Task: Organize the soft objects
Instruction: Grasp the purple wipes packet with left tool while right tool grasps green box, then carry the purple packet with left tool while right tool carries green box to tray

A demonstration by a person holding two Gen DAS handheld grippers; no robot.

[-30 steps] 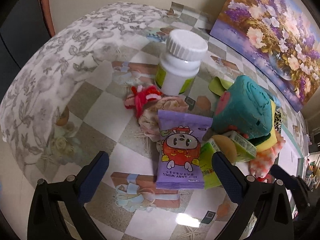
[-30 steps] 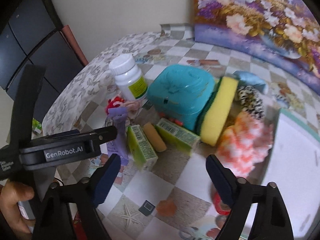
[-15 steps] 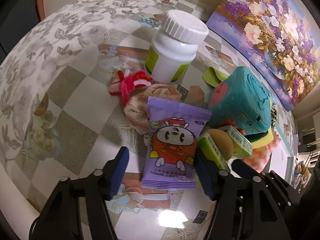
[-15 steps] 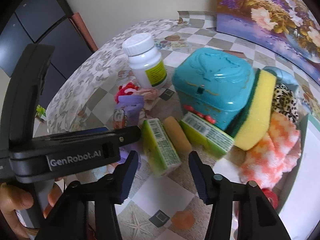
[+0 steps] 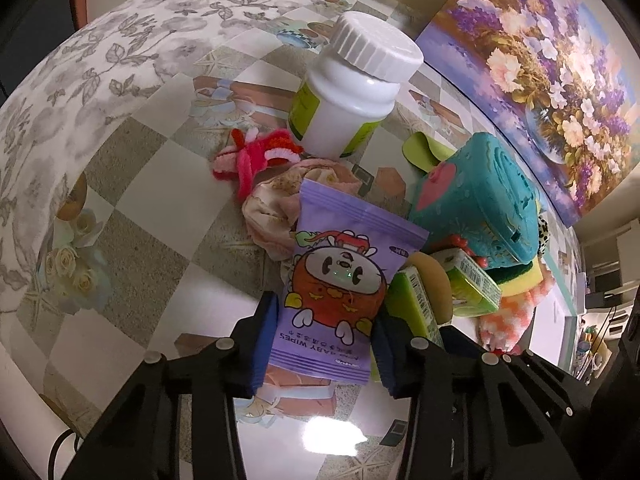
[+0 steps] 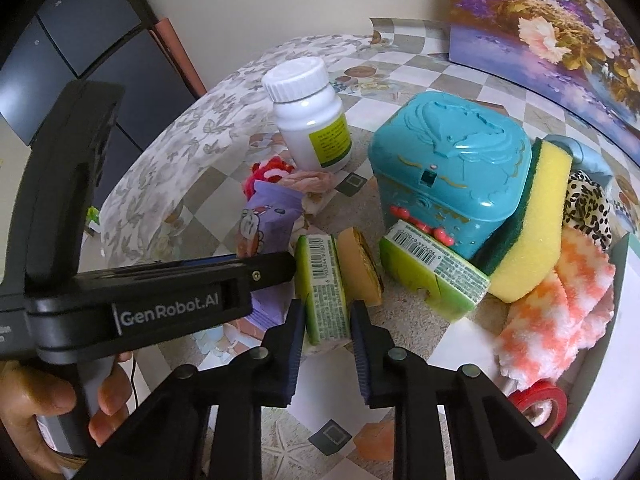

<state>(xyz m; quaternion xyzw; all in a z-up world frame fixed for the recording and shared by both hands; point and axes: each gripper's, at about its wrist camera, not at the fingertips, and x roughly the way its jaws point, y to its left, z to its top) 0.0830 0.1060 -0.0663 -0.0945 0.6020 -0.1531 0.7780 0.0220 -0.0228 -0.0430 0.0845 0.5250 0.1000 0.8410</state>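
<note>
A purple baby wipes pack (image 5: 340,280) lies flat on the checked tablecloth. My left gripper (image 5: 324,308) straddles its near end. The jaws are closing, and both blue pads touch the pack's sides. Beside it a green box (image 6: 325,292) stands on its edge between the fingers of my right gripper (image 6: 327,306). Those jaws are closing too, with the pads against both faces of the box. A pink cloth (image 5: 272,216) and a red fuzzy piece (image 5: 260,156) sit just beyond the pack. A yellow sponge (image 6: 536,232), a leopard cloth (image 6: 588,208) and an orange-white fluffy cloth (image 6: 560,312) lie to the right.
A white bottle (image 6: 308,116) and a teal plastic box (image 6: 448,168) stand behind. A second green box (image 6: 436,276) and a tan pad (image 6: 360,268) crowd the held box. A red tape roll (image 6: 540,404) lies by a pale tray (image 6: 628,320). A hand (image 6: 36,412) holds the left tool.
Both pairs of jaws have closed in from wide open, the left onto the wipes pack, the right onto the green box. The right gripper also came down and closer to the box.
</note>
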